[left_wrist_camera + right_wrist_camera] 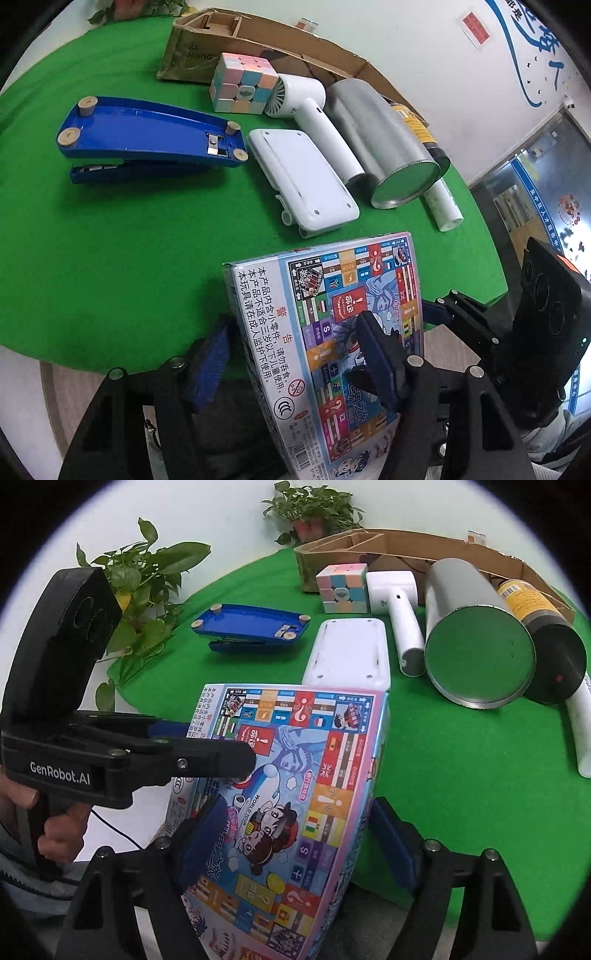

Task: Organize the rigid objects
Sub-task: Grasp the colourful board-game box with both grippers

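A colourful board game box (325, 295) (295, 757) stands tilted at the near edge of the round green table (110, 240). My left gripper (293, 321) straddles its left edge. One finger (380, 362) lies over the printed face. The other finger (210, 362) sits beside the white warning panel with a thin gap. In the right wrist view my right gripper (299, 805) straddles the box lower down, and its right finger (391, 849) is just off the box's side. Both grippers look open around the box.
Behind the box lie a blue stapler (147, 136), a pastel puzzle cube (242, 86), a white handheld fan (310, 110), a flat white device (303, 177), a silver can (384, 140), a black-and-yellow bottle (535, 627) and a white tube (443, 206). A cardboard box (207, 40) stands at the back, plants (147, 572) to the left.
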A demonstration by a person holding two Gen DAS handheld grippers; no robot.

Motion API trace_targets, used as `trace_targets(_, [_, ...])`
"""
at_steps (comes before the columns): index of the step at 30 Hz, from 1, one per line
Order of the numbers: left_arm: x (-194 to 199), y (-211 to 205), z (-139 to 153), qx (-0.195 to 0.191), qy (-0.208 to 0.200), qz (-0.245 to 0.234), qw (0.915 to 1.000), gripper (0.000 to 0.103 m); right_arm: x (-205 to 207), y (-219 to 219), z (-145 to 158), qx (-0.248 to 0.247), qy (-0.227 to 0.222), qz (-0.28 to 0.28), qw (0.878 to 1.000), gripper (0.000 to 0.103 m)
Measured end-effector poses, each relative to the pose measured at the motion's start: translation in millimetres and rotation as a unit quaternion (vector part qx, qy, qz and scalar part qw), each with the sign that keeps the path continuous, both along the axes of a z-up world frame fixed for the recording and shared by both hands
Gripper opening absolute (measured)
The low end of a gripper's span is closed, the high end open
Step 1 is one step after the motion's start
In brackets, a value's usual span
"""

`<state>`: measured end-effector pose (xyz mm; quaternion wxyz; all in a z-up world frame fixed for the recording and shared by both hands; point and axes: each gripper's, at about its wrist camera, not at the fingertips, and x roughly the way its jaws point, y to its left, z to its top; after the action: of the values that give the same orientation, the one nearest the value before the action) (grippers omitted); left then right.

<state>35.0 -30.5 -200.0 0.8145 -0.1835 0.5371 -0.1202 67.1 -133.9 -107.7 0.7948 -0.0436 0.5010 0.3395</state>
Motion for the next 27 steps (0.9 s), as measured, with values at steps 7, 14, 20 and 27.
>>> trace_targets(7, [17, -11, 44, 0.034, -0.045, 0.002, 0.9984, 0.065, 9, 8, 21, 0.006, -0.038, -0.043, 0.998, 0.075])
trace_targets(14, [76, -7, 95, 0.048, -0.108, 0.006, 0.993, 0.065, 51, -3, 51, 0.039, -0.07, -0.093, 0.992, 0.075])
trace_targets(20, [130, -4, 100, 0.036, -0.119, 0.001, 0.9922, 0.071, 83, 0, 52, 0.025, -0.077, -0.122, 0.989, 0.076])
trace_targets(27, [87, 32, 65, 0.042, -0.036, 0.034, 0.9979, 0.077, 63, -25, 30, 0.008, -0.01, -0.139, 0.99, 0.077])
